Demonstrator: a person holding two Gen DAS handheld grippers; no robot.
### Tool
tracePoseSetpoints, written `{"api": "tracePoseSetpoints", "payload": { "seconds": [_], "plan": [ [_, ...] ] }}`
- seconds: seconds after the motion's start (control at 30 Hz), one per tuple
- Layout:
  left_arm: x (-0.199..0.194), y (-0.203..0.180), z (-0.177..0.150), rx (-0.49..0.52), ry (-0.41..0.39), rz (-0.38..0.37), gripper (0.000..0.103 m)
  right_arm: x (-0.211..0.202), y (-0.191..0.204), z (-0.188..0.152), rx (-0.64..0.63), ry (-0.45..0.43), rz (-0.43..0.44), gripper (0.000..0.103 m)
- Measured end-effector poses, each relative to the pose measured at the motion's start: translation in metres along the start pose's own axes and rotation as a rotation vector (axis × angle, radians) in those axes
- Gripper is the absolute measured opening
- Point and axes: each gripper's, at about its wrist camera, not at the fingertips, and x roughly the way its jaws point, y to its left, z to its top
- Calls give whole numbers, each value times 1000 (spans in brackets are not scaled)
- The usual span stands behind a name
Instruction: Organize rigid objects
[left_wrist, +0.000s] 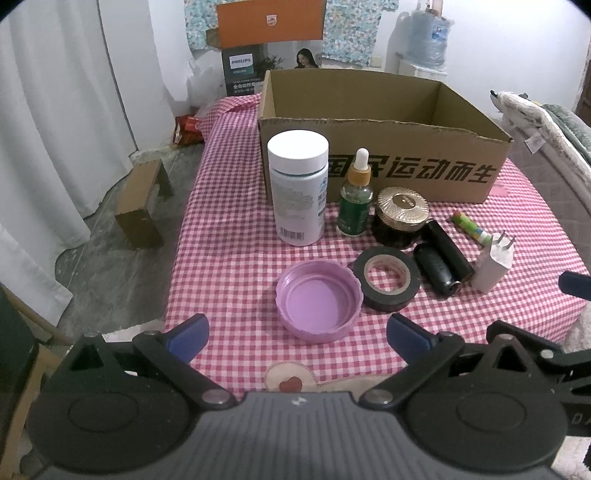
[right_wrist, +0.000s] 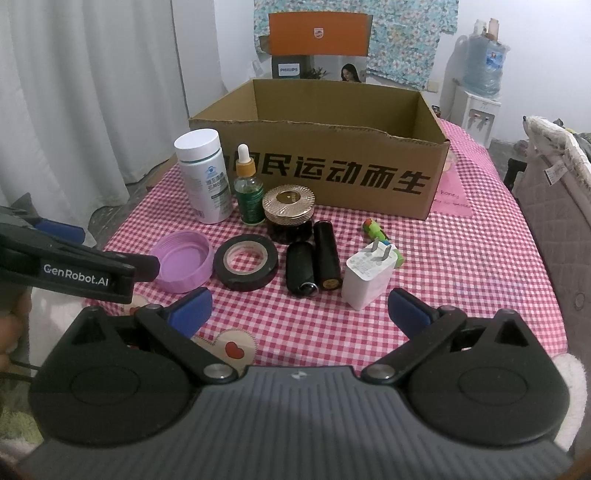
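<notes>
1. Left tongs (left_wrist: 297, 334) are held spread, empty, just before the lid (left_wrist: 318, 301).
2. Bottle (right_wrist: 205, 175), dropper (right_wrist: 249, 186), jar (right_wrist: 289, 212), tape (right_wrist: 245, 261), charger (right_wrist: 365, 277) are seen on the worktop (right_wrist: 461, 266), before the box (right_wrist: 332, 162).
3. Right tongs (right_wrist: 299, 314) are spread, empty.

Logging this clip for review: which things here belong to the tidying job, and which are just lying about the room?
Job: cardboard box, white bottle, dropper bottle, gold-lidded jar, purple lid, tape roll, two black tubes, white charger, green stick.

Lying about: small box on the floor, water jug, orange box.
</notes>
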Motion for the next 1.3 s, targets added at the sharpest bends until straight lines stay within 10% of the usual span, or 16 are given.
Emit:
{"api": "tracePoseSetpoints", "payload": {
  "seconds": [1.3],
  "plan": [
    [34, 1, 11, 2, 85, 2, 103, 29, -5, 5, 36, 61, 33, 102]
  ]
}}
